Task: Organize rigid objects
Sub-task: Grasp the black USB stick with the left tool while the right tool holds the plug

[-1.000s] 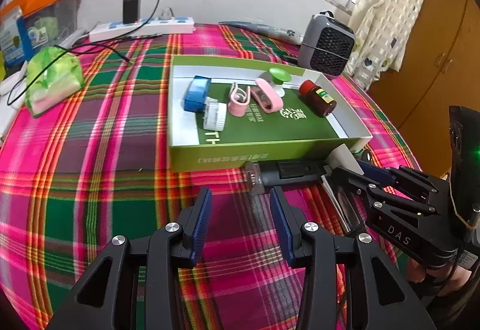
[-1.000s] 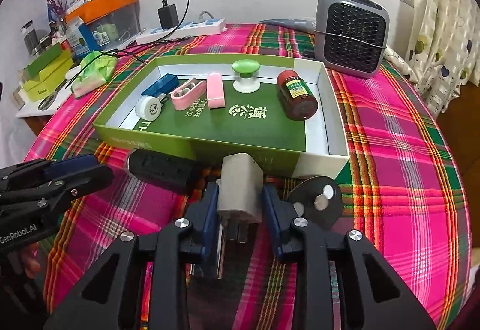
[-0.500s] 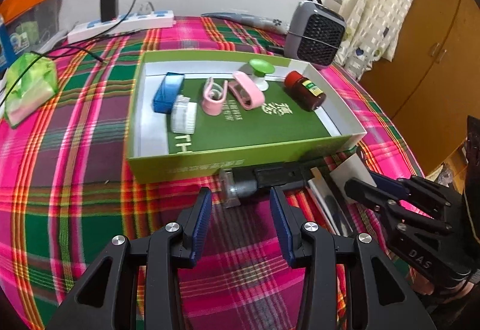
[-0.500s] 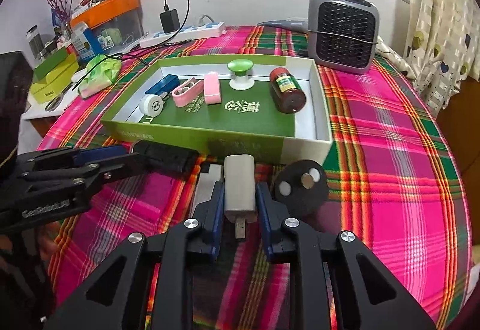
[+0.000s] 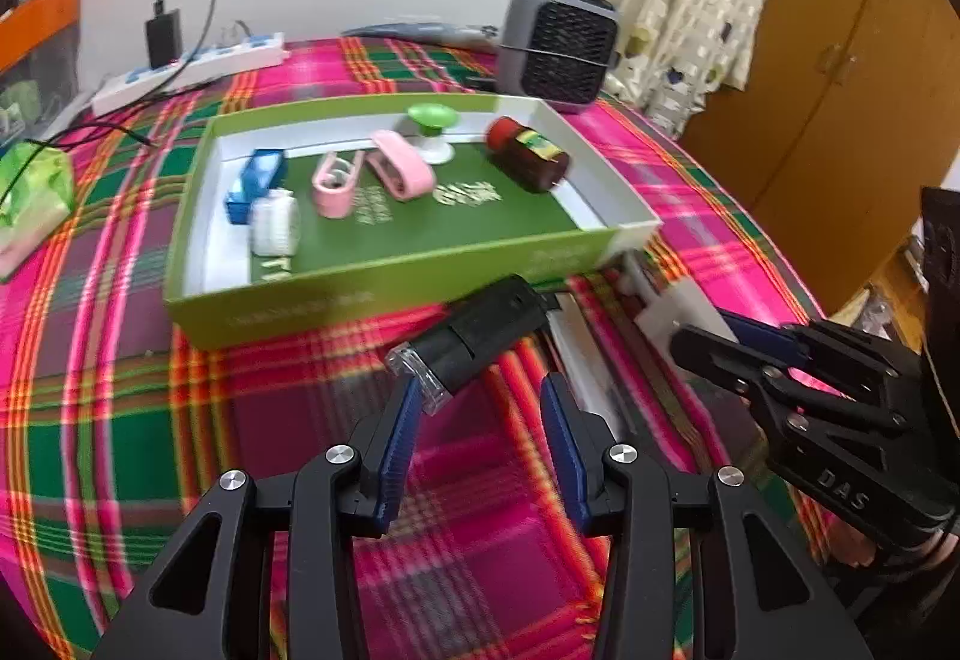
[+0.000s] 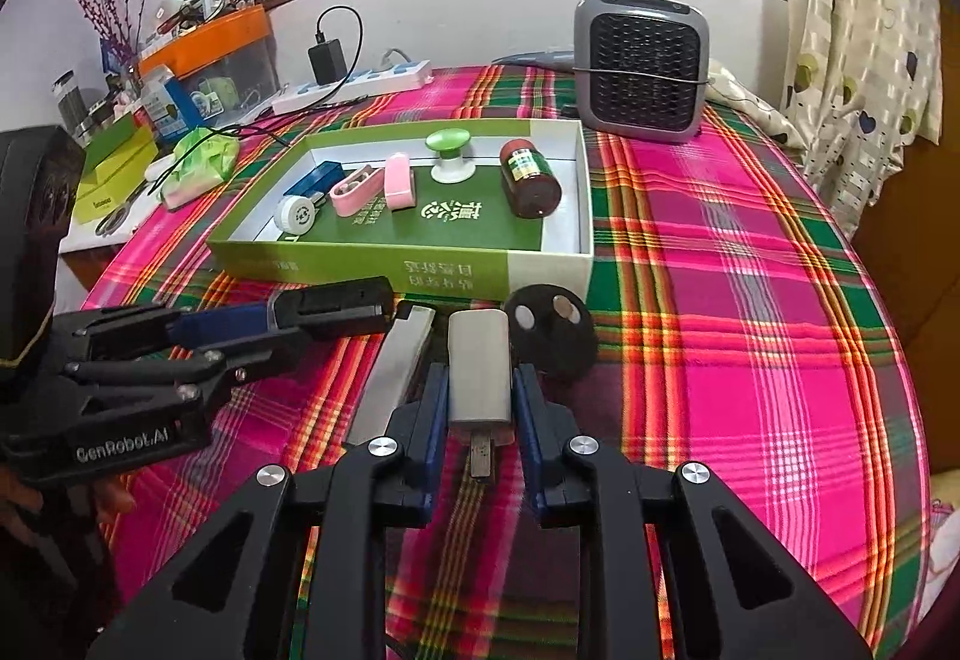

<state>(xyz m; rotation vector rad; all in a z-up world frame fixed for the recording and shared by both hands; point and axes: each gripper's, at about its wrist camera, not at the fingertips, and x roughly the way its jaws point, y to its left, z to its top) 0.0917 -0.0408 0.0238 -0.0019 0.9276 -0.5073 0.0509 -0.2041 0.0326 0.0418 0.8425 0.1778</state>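
I have the right tool (image 6: 479, 399) closed on the grey charger plug (image 6: 479, 369), its jaws having just been closing onto it; the pads press its two flat sides and its metal prongs point back toward my camera. I judge the plug a small, stiff, light block with smooth plastic faces, so a squeeze across the flat sides is the sensible hold, though it could slip if I tilt it sharply. The right tool slants down at the worktop (image 6: 750, 300), with the green tray (image 6: 420, 276) straight ahead of its tips.

My left tool (image 5: 477, 420) stands wide and holds nothing. The black cylinder (image 5: 480, 330) lies on the cloth just ahead of its tips, clear cap nearest the left pad, body angled away toward the tray wall. It looks rigid and rounded, so I expect it to roll; I would take it across the black barrel, not the clear cap. A flat silver bar (image 6: 396, 360) and a black disc (image 6: 549, 327) lie either side of the right tool's tips.
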